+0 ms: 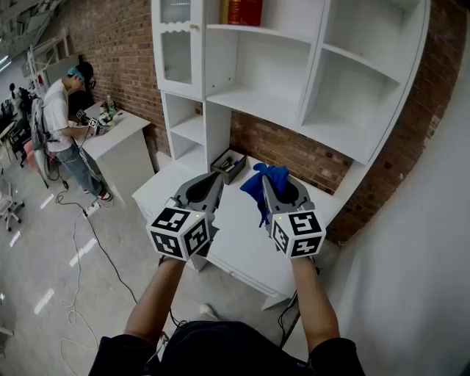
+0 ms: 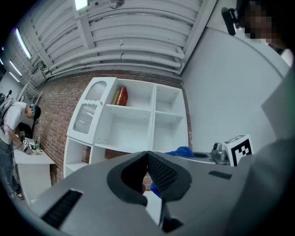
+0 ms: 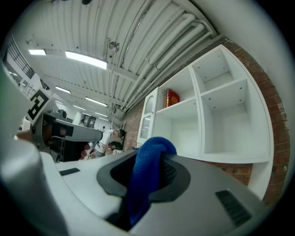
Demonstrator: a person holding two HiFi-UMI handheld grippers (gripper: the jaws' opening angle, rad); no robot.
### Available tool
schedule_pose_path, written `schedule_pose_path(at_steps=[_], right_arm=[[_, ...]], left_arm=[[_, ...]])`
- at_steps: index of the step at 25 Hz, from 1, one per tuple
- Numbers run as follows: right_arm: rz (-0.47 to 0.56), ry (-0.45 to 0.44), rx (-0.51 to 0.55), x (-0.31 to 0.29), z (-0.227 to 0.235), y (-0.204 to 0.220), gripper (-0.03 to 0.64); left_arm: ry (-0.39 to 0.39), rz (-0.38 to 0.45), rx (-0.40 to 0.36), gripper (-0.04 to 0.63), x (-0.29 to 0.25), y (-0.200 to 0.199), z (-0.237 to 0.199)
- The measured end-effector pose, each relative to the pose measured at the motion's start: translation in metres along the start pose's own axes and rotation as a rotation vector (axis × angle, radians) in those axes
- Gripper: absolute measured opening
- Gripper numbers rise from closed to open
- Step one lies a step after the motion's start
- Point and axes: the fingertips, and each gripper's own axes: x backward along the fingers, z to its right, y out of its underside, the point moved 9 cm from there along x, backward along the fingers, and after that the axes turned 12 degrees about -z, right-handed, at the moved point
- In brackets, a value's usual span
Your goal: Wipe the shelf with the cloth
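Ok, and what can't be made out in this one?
- The red container on the top shelf: cut by the head view's top edge, too small in both gripper views to identify.
- The dark tray on the white desk: contents too small, head view.
- Desk surface under the left gripper and right gripper: hidden by them, head view.
- Items on the far table beside the person: too small, head view.
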Motion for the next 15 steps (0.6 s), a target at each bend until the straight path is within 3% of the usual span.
schedule_pose_path(at_steps=[15], right_arm=[[0.014, 0.0, -0.027, 0.016, 0.004, 0.008, 0.083]], left_arm=[[0.007, -0.002, 0.009, 0.015, -0.001, 0.007, 0.011]])
